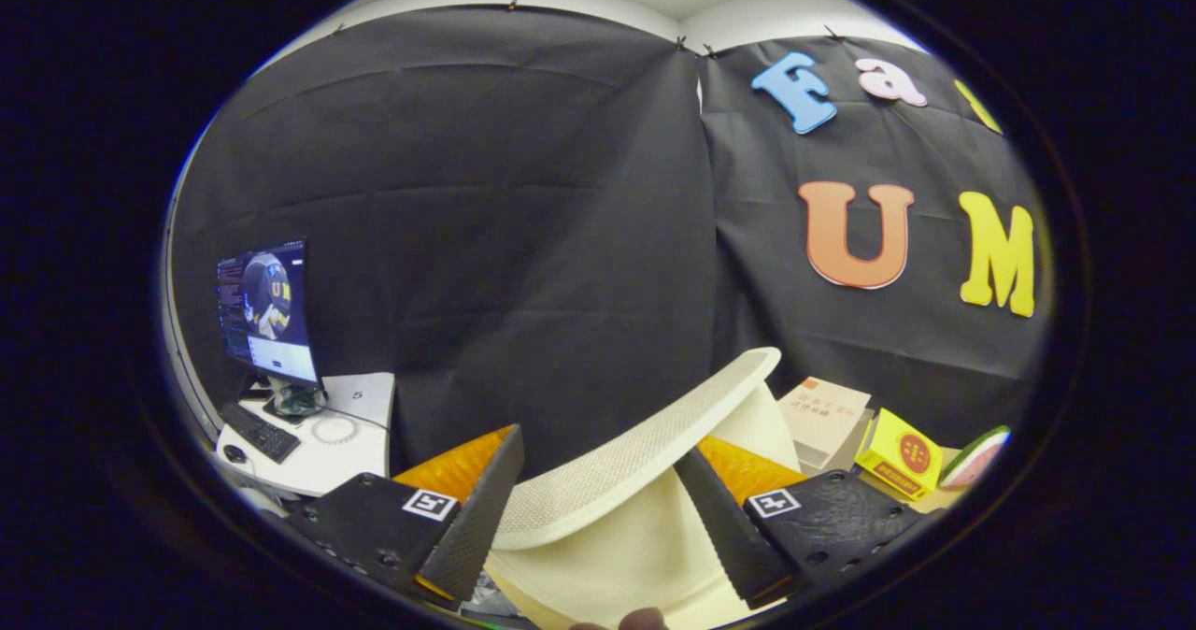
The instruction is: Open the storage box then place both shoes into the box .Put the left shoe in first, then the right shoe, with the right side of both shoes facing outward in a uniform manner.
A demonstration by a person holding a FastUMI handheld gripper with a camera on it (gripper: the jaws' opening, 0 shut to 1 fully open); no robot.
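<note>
A white shoe [617, 480] sits between my fingers, raised in the air before the black cloth wall. Its dotted sole faces up and to the left, and one end of it reaches up and to the right past my fingertips. The cream upper hangs below the sole, between the finger bases. My gripper [598, 448] is shut on the shoe, the left finger [472, 518] against the sole's edge and the right finger [724, 527] against the upper. A person's fingertip [645, 619] shows just under the shoe.
Beyond my left finger a white desk [350, 434] carries a lit monitor [266, 307], a keyboard [262, 432] and a mouse. Past my right finger lie a tan carton [822, 410], a yellow box [899, 457] and a toy watermelon slice [976, 457].
</note>
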